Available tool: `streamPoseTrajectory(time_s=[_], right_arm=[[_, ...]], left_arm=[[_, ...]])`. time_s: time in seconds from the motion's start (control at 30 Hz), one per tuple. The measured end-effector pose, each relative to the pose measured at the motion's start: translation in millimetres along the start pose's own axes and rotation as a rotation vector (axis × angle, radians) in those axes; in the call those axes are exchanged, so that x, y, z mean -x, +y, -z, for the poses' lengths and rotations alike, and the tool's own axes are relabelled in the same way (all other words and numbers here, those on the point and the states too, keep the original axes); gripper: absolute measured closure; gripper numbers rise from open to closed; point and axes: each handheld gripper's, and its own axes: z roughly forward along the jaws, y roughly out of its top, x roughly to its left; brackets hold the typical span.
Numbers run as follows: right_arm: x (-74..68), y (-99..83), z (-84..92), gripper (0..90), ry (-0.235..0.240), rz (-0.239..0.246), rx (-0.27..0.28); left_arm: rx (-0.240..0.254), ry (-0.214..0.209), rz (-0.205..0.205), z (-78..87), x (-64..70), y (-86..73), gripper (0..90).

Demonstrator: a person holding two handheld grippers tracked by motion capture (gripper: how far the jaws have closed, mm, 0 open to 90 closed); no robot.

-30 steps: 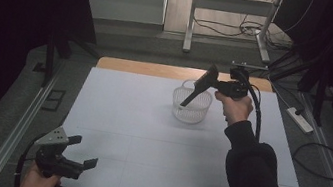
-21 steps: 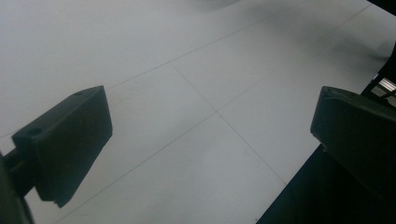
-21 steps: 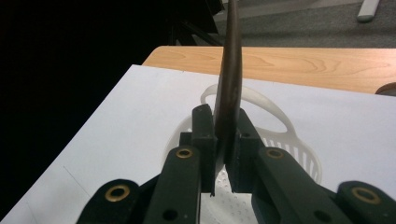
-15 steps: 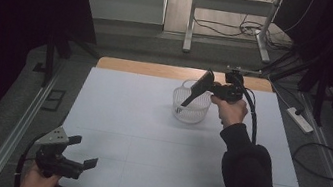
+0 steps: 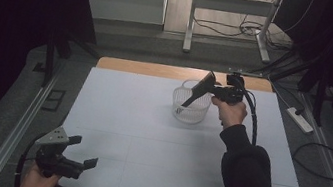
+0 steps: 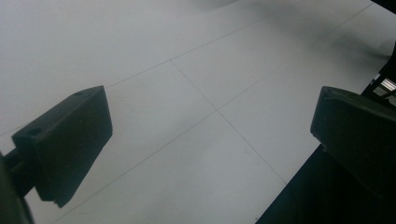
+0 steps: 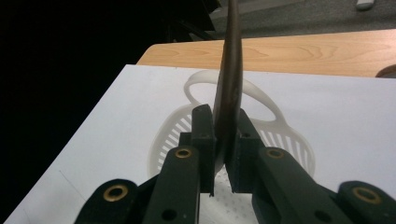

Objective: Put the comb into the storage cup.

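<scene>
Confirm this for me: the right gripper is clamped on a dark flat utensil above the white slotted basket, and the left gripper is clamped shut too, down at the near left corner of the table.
Not quite. The left gripper is open: the left gripper view shows its jaws wide apart with nothing but bare table between them. The rest holds: the right gripper is clamped on the dark flat utensil above the white slotted basket.

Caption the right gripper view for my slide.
Right gripper clamps a dark flat utensil above a white slotted basket.
</scene>
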Motion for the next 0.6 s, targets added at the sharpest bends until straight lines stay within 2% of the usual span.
streamPoseTrajectory(time_s=[0.07, 0.2, 0.4, 0.6], right_arm=[[1.7, -0.7, 0.2, 82.3, -0.008, -0.007, 0.002], [3.5, -2.0, 0.6, 79.5, -0.058, 0.015, -0.005], [4.8, -3.4, 0.5, 76.5, -0.1, 0.036, -0.015], [7.4, -3.9, 0.8, 74.6, -0.12, 0.041, -0.024]], left_arm=[[-0.001, 0.0, 0.001, -0.1, -0.1, 0.0, 0.0], [-0.001, 0.001, 0.002, -0.2, -0.2, 0.1, 0.0], [-0.002, 0.001, 0.001, -0.2, -0.2, 0.1, 0.0], [-0.002, 0.001, -0.001, -0.2, 0.0, 0.1, 0.0]])
